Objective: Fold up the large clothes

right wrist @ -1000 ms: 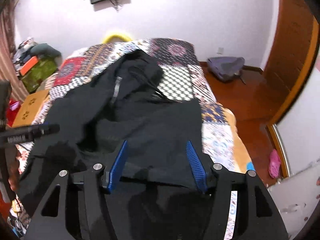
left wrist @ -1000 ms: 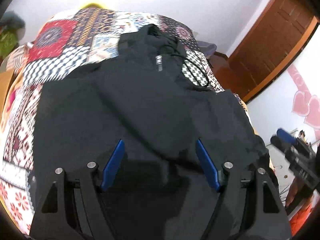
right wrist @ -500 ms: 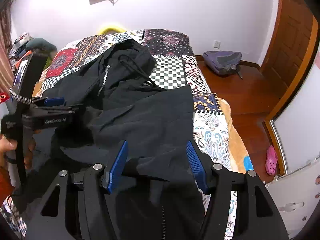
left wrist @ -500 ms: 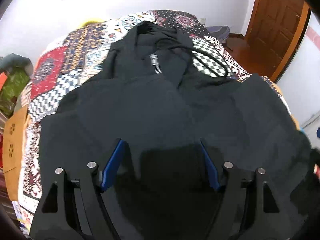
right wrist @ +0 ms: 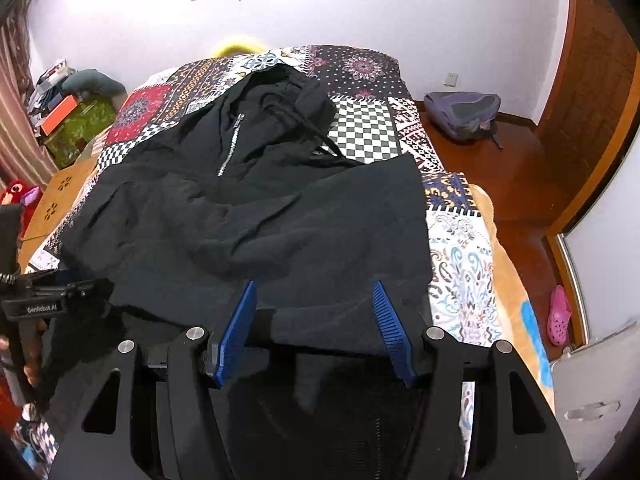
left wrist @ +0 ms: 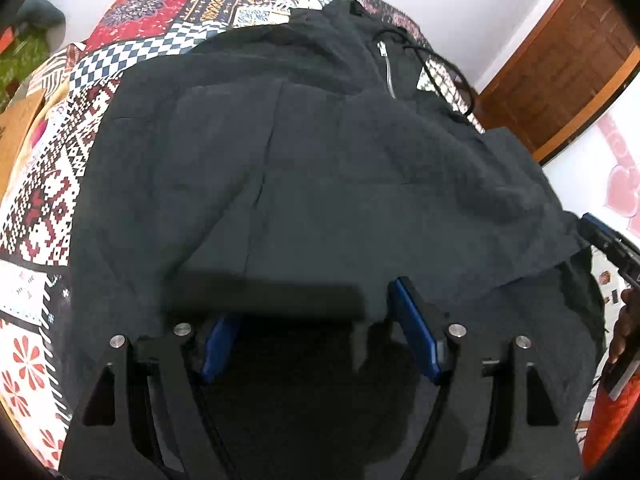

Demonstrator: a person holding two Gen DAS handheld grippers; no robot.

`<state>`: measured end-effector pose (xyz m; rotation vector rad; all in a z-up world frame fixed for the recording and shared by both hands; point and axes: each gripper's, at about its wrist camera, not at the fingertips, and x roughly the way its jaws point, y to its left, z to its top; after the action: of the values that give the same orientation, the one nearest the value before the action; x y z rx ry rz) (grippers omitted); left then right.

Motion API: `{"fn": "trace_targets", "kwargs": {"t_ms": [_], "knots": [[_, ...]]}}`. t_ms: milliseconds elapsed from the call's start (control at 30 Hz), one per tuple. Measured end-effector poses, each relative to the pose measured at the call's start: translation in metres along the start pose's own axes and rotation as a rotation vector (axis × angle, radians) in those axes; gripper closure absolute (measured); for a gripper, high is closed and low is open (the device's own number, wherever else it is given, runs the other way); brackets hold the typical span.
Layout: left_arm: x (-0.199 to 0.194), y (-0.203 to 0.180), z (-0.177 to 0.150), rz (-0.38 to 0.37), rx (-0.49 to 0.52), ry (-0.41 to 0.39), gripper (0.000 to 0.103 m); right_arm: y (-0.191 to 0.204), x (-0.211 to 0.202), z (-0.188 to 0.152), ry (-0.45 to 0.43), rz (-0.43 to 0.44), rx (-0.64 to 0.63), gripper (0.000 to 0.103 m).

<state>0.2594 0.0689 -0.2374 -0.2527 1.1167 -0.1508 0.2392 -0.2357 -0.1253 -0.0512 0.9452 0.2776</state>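
A black zip hoodie [right wrist: 280, 208] lies spread on the patchwork bedspread [right wrist: 372, 132], hood and drawstring at the far end. My right gripper [right wrist: 315, 285] stands open over the near hem, and a fold of the hem lies between its blue fingers [right wrist: 390, 320] without being pressed. My left gripper [left wrist: 316, 300] is also open, low over the hoodie [left wrist: 320, 168]. A dark fold of the hem drapes over its left finger; its right finger [left wrist: 416, 332] shows fully. Each gripper appears at the edge of the other's view: the right gripper [left wrist: 612, 244] and the left gripper [right wrist: 44, 304].
The bed's right edge drops to a wooden floor with a grey backpack [right wrist: 460, 114] and a pink slipper [right wrist: 558, 314]. A wooden door [left wrist: 560, 64] is at the right. A wooden side table [right wrist: 60, 196] and cluttered boxes [right wrist: 76, 120] stand at the left of the bed.
My left gripper has dropped closer to the hoodie's near hem, and cloth now covers its left finger. In the right wrist view it has sunk to the lower left. The right gripper has hardly moved.
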Motion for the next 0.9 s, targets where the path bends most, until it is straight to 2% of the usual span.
{"fn": "trace_targets", "kwargs": {"t_ms": [67, 133, 233, 267, 300, 367, 433, 500, 600, 667, 767, 900], "knots": [[-0.002, 0.0, 0.001, -0.038, -0.01, -0.003, 0.03, 0.004, -0.002, -0.001, -0.003, -0.002, -0.013, 0.046], [-0.002, 0.002, 0.004, -0.116, -0.034, -0.003, 0.03, 0.006, -0.004, -0.001, -0.002, -0.011, -0.021, 0.046], [-0.002, 0.011, 0.008, -0.196, -0.111, -0.022, 0.031, 0.006, -0.005, -0.001, -0.001, -0.019, -0.023, 0.046], [-0.003, 0.016, 0.01, -0.212, -0.143, -0.036, 0.033, 0.006, -0.005, -0.002, 0.001, -0.023, -0.022, 0.046], [-0.004, 0.02, 0.014, -0.22, -0.165, -0.053, 0.042, 0.005, -0.005, -0.002, 0.002, -0.025, -0.02, 0.046], [-0.003, 0.026, 0.023, -0.197, -0.186, -0.09, 0.058, 0.005, -0.005, -0.003, 0.005, -0.028, -0.017, 0.046], [-0.006, 0.027, 0.029, -0.101, -0.16, -0.112, 0.086, 0.002, -0.005, -0.002, 0.009, -0.033, -0.009, 0.046], [-0.01, 0.019, 0.035, -0.017, -0.095, -0.131, 0.093, 0.0, -0.007, -0.002, 0.007, -0.039, -0.002, 0.046], [-0.03, -0.001, 0.044, 0.033, -0.003, -0.185, 0.097, -0.002, -0.012, 0.004, -0.005, -0.051, -0.002, 0.046], [-0.053, -0.013, 0.055, 0.05, 0.052, -0.249, 0.097, -0.005, -0.018, 0.009, -0.018, -0.06, -0.007, 0.046], [-0.09, -0.018, 0.069, 0.028, 0.08, -0.342, 0.097, -0.008, -0.03, 0.019, -0.055, -0.097, -0.006, 0.046], [-0.115, -0.009, 0.084, 0.032, 0.086, -0.406, 0.097, -0.011, -0.035, 0.027, -0.083, -0.116, -0.006, 0.046]]}}
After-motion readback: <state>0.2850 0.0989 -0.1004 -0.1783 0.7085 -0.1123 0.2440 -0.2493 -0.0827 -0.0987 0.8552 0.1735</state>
